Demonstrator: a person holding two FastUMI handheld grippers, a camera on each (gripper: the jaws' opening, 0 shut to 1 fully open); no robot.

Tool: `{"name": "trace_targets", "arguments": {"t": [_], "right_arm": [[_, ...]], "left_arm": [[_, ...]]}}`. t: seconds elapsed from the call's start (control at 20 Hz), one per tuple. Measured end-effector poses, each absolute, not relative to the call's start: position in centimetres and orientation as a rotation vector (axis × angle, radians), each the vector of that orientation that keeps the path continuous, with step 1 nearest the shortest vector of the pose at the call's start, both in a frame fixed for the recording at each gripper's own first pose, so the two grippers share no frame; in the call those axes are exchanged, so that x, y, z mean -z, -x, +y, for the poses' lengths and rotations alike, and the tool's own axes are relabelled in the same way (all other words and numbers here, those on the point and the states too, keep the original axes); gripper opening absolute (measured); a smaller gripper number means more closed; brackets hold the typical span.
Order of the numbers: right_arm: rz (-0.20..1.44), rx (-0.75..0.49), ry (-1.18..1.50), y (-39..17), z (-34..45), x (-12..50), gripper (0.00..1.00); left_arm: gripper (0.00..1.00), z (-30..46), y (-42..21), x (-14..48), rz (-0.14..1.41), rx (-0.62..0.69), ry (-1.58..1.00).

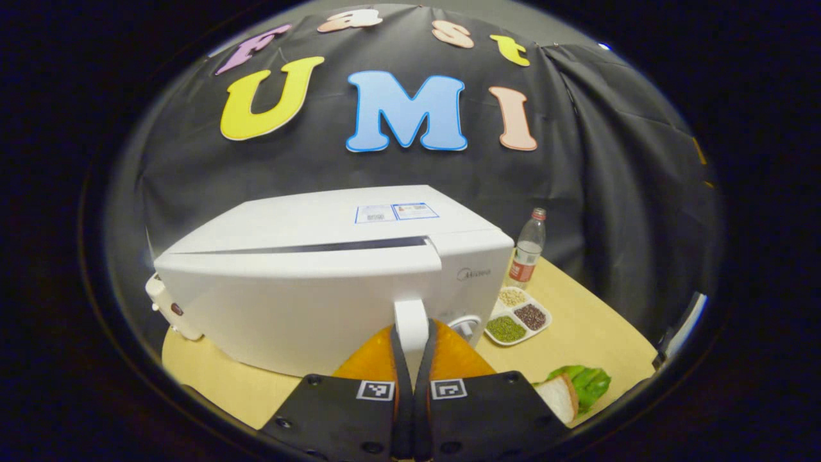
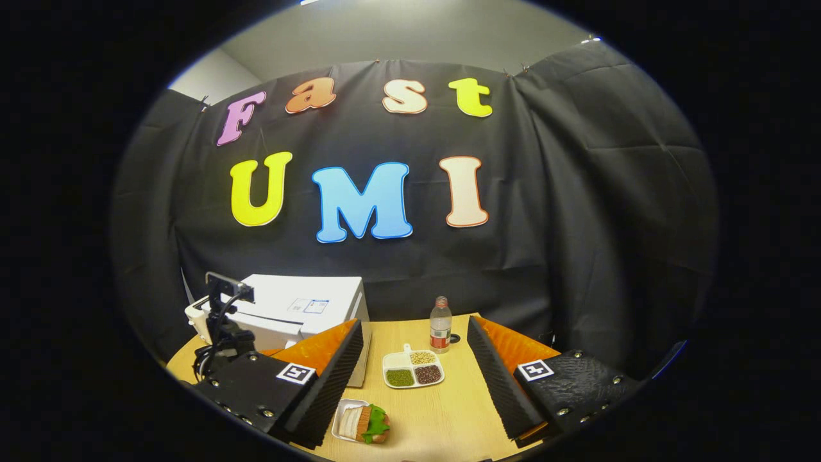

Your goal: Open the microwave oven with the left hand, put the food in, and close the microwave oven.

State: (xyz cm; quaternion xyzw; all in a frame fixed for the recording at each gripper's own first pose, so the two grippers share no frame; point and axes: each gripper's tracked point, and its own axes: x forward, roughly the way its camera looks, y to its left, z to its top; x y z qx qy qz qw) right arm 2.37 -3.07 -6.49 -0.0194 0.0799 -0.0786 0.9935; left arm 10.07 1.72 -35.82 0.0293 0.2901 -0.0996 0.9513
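1. The left gripper (image 1: 411, 359) has its fingers pinched onto the white door handle (image 1: 410, 324) of the microwave oven (image 1: 321, 282), which sits toward the left edge of the desk (image 1: 577, 333). The door shows a thin dark gap along its top edge, so it looks barely open.
2. The right gripper (image 2: 414, 369) hangs over the near edge of the desk with its fingers spread wide, holding nothing.
3. The food, a sandwich (image 2: 369, 423) with green lettuce on a small white plate (image 2: 341, 418), lies at the near edge of the desk, just in front of the microwave oven.
4. Risk: the handle is narrow and smooth, so I judge the pinch could slip off if the pull goes sideways instead of following the door's swing.
5. Risk: a hard pull could drag the whole microwave oven across the desk rather than open the door.
6. Risk: the door may sweep toward the sandwich and the sectioned tray (image 2: 414, 371) of beans and grains, which lie near its front; either could get knocked.
7. Risk: the bottle (image 2: 440, 324) near the back edge stands tall and narrow, easy to tip.
8. Count: one microwave oven, one sandwich on one plate, one tray with three compartments, one bottle, two grippers.
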Motion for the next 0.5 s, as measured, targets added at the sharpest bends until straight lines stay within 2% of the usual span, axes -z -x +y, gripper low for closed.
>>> {"name": "trace_targets", "arguments": {"t": [0.5], "right_arm": [[0.151,0.066,0.016,-2.7,4.0,7.4,0.99]], "left_arm": [[0.07,7.0,2.6,33.3,0.658,0.362,-0.133]]}}
